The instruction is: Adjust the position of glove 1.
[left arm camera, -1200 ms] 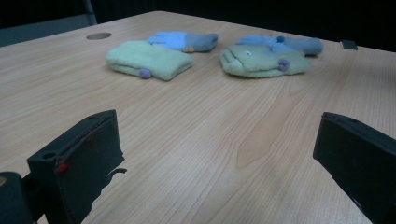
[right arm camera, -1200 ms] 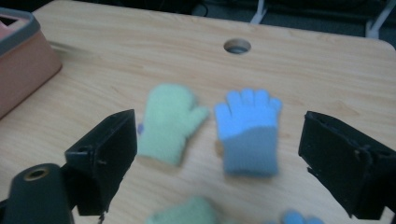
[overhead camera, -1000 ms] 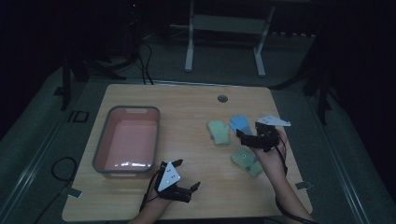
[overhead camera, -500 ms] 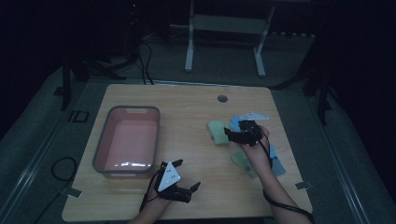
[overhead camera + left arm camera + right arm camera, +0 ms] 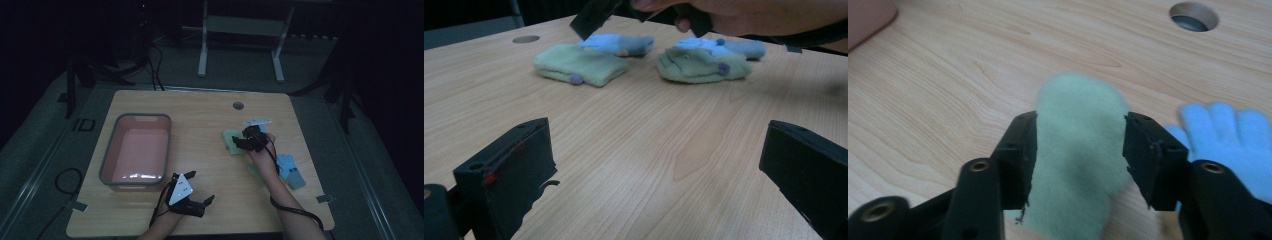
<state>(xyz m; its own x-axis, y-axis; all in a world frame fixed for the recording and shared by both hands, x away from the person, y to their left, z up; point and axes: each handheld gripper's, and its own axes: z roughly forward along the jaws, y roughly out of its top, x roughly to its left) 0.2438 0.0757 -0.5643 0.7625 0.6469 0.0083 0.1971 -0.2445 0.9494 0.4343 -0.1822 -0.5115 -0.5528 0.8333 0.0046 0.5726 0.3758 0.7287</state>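
A pale green glove [image 5: 1080,100] lies flat on the wooden table [image 5: 200,115], between the two black jaws of my right gripper [image 5: 1080,135], which is open with a jaw at each edge of the glove. In the high view the right gripper [image 5: 241,142] hangs over that green glove [image 5: 230,137] at centre right. A light blue glove [image 5: 1233,130] lies just beside it. A second green glove [image 5: 699,65] and another blue glove [image 5: 290,170] lie nearer the right edge. My left gripper [image 5: 200,189] rests open near the front edge, its jaws [image 5: 659,150] holding nothing.
A pink bin [image 5: 107,165] with a grey rim stands at the table's left, with nothing in it. A round cable hole [image 5: 238,105] sits near the far edge. The person's right forearm [image 5: 275,185] lies over the second green glove.
My right gripper has moved left and a little farther away, from above the right-hand gloves to the green glove at centre right. The left gripper has stayed put.
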